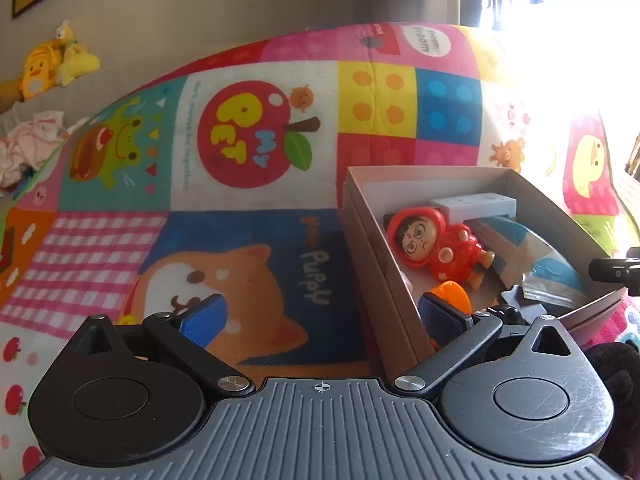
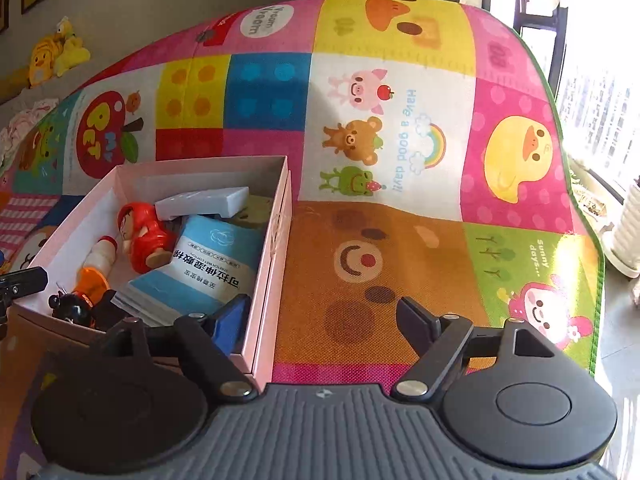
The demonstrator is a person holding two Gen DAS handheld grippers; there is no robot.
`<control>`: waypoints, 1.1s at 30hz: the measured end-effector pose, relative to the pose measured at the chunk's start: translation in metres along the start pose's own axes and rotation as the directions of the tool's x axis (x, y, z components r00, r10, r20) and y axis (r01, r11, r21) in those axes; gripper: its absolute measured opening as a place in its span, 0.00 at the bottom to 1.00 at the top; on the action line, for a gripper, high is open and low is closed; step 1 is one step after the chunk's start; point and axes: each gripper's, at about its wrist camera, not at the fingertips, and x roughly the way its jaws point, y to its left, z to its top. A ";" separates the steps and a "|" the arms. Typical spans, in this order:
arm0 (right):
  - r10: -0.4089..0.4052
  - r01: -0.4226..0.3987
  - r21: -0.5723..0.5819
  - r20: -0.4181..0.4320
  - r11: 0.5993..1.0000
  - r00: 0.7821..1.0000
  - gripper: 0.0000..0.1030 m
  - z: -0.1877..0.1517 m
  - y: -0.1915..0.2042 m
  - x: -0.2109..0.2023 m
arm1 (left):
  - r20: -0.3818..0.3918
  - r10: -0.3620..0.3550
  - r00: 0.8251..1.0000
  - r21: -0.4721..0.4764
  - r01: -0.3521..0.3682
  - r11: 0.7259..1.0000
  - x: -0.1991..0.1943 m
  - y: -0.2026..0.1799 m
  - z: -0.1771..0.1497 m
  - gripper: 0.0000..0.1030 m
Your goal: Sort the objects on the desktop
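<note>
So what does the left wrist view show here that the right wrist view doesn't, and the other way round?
Only the left wrist view shows the red figure's face, the puppy panel on the mat and the left gripper, open and holding nothing. Only the right wrist view shows the printed front of the blue packet, a white bottle with a red cap, the window side of the room and the right gripper, also open and holding nothing. Both show the open box, the grey block inside it and the colourful play mat.
</note>
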 end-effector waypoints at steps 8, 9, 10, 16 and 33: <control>0.073 -0.075 -0.040 -0.040 0.996 0.997 0.81 -0.019 0.002 -0.026 | 0.007 0.044 0.999 0.149 -0.044 0.988 -0.025 -0.005 -0.010 1.00; 0.099 -0.101 -0.043 -0.053 0.994 0.994 0.82 -0.024 0.002 -0.032 | 0.000 0.038 0.999 0.159 -0.038 0.987 -0.034 -0.003 -0.015 1.00; 0.116 -0.119 -0.048 -0.061 0.992 0.991 0.84 -0.028 0.003 -0.037 | -0.006 0.031 1.000 0.169 -0.030 0.985 -0.043 0.000 -0.020 1.00; 0.188 -0.194 -0.140 -0.055 0.971 0.981 0.89 -0.056 0.018 -0.073 | -0.016 -0.006 1.000 0.128 0.008 0.992 -0.088 0.019 -0.050 1.00; 0.250 -0.279 -0.241 -0.147 0.929 0.957 0.95 -0.075 0.026 -0.080 | -0.115 -0.159 0.981 0.197 0.180 0.964 -0.090 -0.009 -0.082 1.00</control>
